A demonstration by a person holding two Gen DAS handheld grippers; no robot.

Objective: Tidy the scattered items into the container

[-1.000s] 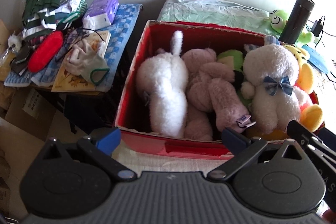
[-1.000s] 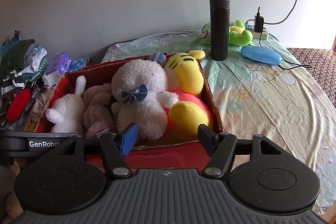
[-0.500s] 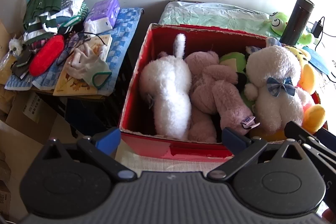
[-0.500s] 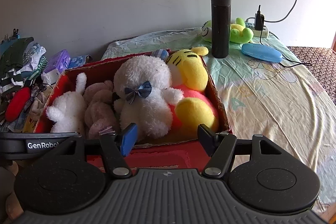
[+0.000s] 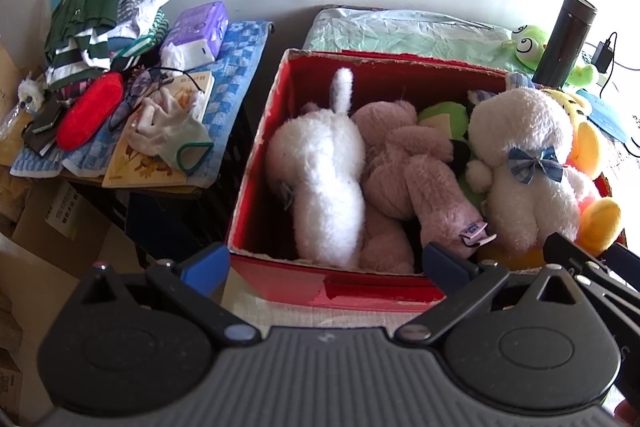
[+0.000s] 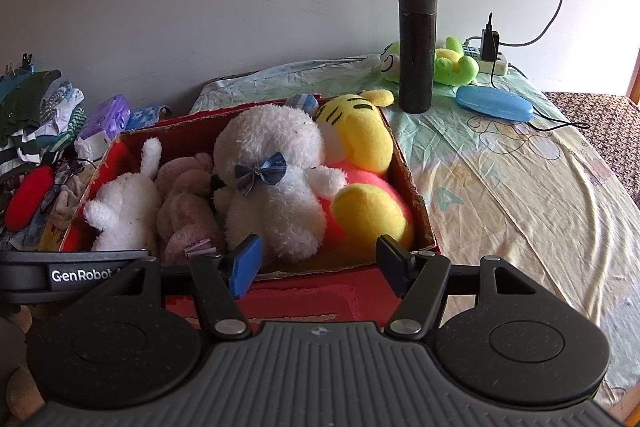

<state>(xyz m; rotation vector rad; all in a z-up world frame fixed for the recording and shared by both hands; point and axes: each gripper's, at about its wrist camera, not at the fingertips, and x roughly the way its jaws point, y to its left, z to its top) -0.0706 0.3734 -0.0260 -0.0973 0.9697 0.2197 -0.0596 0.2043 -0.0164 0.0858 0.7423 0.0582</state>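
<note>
Red box point(image 5: 256, 163) standing at the left edge of the bed point(image 6: 520, 187), packed with soft toys. From the box's left wall rightward: white rabbit point(image 5: 324, 179), pink bear point(image 5: 404, 167), white dog with blue bow point(image 6: 272, 183), yellow tiger point(image 6: 360, 147) pressed against the right wall. Green plush point(image 5: 444, 115) wedged low between bear and dog, mostly hidden.

Left gripper point(image 5: 324, 261) hovering just outside the box's near wall, fingers point(image 5: 208, 261) spread wide, holding nothing. Right gripper point(image 6: 320, 265) at the same near wall, closer to the right corner, fingers point(image 6: 246, 265) likewise spread and empty.

Toward the far edge of the bed, well apart from the box: green frog toy point(image 6: 452, 65) lying behind a black flask point(image 6: 416, 51), upright; blue case point(image 6: 494, 103) just beside them.

On the desk point(image 5: 236, 67) left of the bed: folded clothes point(image 5: 92, 27), red pouch point(image 5: 90, 109), tissue pack point(image 5: 196, 31), glove point(image 5: 168, 131) on a book point(image 5: 136, 167).
</note>
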